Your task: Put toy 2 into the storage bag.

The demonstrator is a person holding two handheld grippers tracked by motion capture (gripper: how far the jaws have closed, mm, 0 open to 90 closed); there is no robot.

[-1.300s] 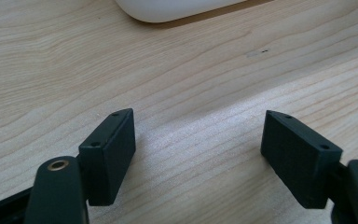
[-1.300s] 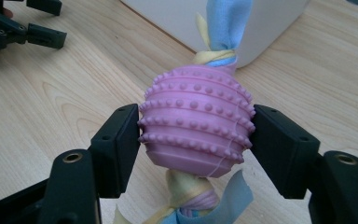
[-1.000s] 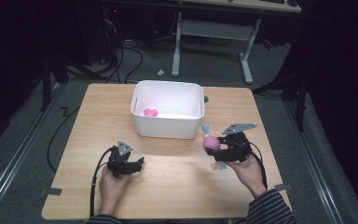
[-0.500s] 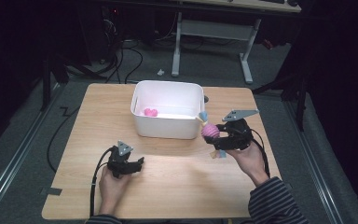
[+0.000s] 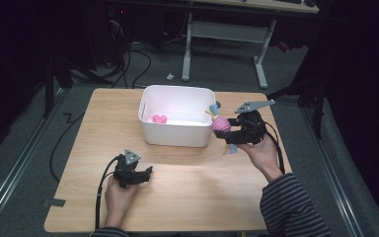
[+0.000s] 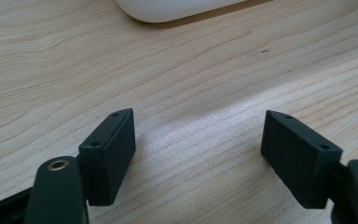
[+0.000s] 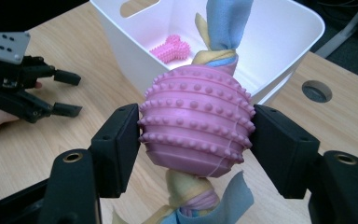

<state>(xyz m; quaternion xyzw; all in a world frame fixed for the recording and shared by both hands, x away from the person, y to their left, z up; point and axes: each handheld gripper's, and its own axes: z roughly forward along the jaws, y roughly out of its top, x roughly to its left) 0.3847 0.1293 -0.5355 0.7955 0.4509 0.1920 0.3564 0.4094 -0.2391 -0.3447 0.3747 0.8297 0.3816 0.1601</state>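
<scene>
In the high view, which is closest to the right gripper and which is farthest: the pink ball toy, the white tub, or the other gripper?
1. Pink ball toy: clamped between the right gripper's jaws, at the tub's right end.
2. White tub: just to its left, at the table's middle.
3. Left gripper: farthest, near the table's front edge, on the left.

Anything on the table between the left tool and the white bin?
No. In the high view, bare tabletop separates the left tool from the bin; the left gripper view agrees.
</scene>
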